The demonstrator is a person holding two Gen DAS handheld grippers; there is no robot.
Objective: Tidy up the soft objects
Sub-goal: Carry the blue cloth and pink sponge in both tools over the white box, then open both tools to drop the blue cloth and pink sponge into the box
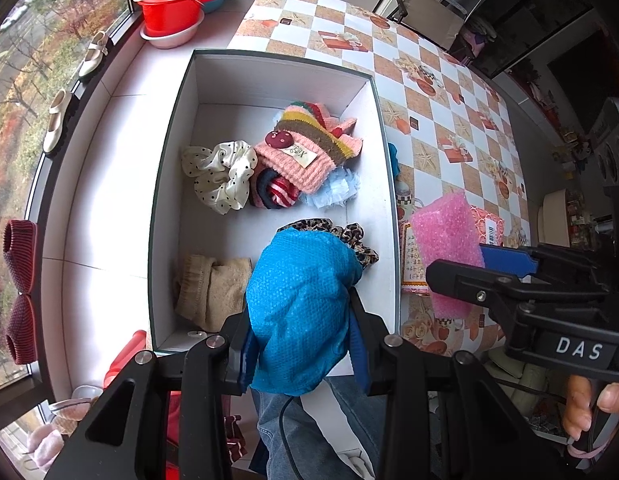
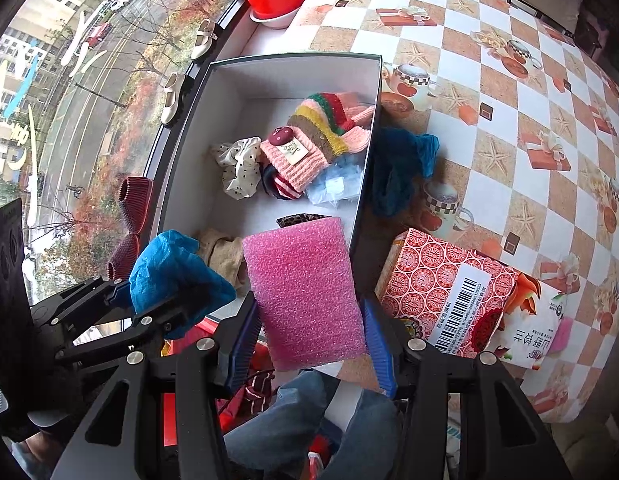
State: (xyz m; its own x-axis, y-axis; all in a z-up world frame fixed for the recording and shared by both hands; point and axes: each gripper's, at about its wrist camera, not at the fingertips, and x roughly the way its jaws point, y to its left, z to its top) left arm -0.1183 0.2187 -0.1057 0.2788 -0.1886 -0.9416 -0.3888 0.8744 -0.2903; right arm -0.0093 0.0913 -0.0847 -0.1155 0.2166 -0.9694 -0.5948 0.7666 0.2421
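Leopard-print scrunchie (image 1: 351, 236), perhaps, mostly behind blue foam (image 1: 301, 312).

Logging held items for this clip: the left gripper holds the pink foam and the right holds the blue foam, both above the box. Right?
Colours swapped. The left gripper holds the blue foam, the right gripper the pink foam, as each wrist view shows.

Both wrist views look steeply down, close above the same white box (image 1: 269, 80) (image 2: 293, 68)

red basins (image 1: 174, 4) and cream shoes (image 1: 94, 55) by the window; patterned carton (image 2: 449, 292) on the checkered tablecloth (image 2: 509, 120).
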